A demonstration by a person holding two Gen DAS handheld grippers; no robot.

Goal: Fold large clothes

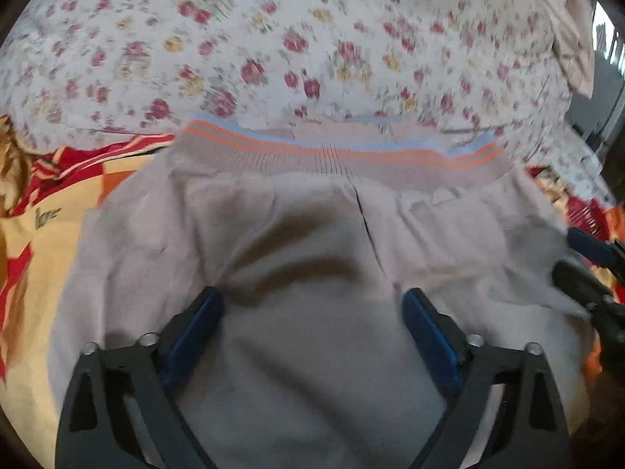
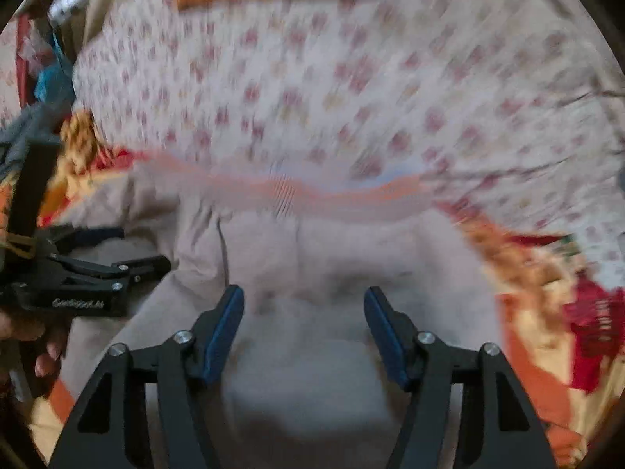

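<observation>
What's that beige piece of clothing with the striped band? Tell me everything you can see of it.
The beige garment looks like soft knit cloth. A ribbed band with orange and light blue stripes runs along its far edge. It lies spread and slightly wrinkled, a seam down its middle, over a flowered sheet and a red-and-yellow cloth. Nothing grips it.

Blurred view, right gripper (image 2: 304, 305) jaws apart over beige garment (image 2: 312, 351), nothing between the blue pads, orange-striped waistband (image 2: 297, 191) at 12 o'clock, floral sheet (image 2: 351, 78) beyond, left gripper (image 2: 129, 250) at 9 o'clock, red-orange blanket (image 2: 547, 312) at 3 o'clock.
</observation>
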